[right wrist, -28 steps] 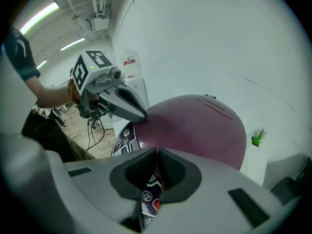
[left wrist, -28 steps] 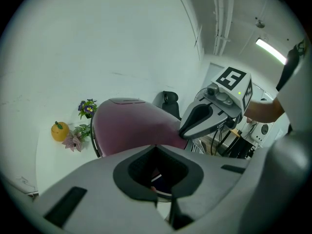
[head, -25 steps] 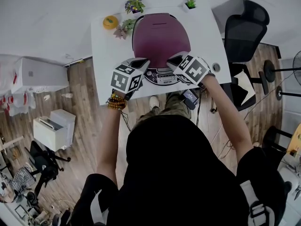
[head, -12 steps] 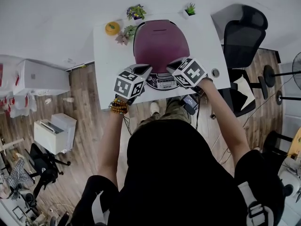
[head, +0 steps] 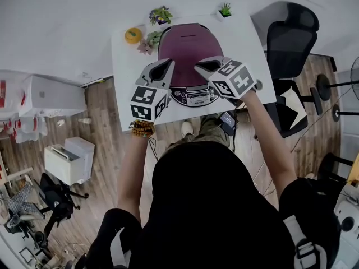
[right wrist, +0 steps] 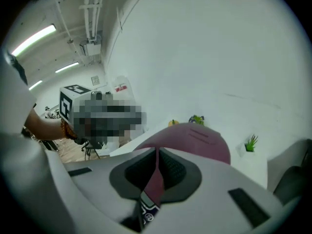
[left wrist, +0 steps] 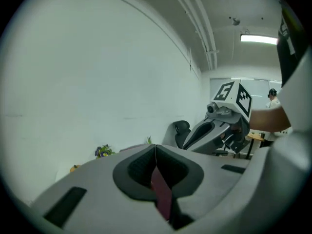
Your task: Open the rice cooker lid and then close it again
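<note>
The left tool [head: 164, 66] and right tool [head: 202, 66] each have jaws pressed together, empty, side by side above the front of the rice cooker [head: 195, 96]. Its maroon lid [head: 188, 41] lies shut. The cooker stands on the white bench [head: 126, 60].

Bright, even light from ceiling strips [left wrist: 258, 39]; fisheye edges bend and darken.
</note>
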A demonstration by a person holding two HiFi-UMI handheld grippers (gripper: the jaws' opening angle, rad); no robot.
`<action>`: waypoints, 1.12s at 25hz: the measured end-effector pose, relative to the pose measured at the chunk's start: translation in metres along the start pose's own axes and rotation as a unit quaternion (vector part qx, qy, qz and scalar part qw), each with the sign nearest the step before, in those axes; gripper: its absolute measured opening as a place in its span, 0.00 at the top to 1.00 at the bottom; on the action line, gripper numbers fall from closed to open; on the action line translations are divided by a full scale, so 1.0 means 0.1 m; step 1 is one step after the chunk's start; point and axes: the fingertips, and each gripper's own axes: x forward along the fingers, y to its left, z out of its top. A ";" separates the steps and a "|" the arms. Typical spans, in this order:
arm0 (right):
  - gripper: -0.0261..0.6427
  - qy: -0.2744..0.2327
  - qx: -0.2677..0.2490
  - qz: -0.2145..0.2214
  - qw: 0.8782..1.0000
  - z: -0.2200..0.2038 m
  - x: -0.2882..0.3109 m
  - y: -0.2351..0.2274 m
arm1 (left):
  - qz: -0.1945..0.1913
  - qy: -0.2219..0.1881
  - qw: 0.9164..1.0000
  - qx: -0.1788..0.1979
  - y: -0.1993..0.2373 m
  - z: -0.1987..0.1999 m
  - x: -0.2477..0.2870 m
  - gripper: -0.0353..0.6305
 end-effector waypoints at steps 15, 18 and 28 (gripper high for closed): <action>0.90 -0.294 -0.099 -0.182 0.933 1.26 -1.04 -0.09 | 0.124 -0.134 0.982 0.050 0.11 0.95 -0.35 0.91; 0.91 -0.323 -0.131 -0.202 0.915 1.35 -1.16 0.02 | 0.140 -0.159 0.976 0.059 0.08 1.11 -0.45 0.91; 0.91 -0.415 -0.161 -0.258 0.858 1.39 -1.42 0.29 | 0.191 -0.207 0.957 0.076 0.04 1.19 -0.64 0.91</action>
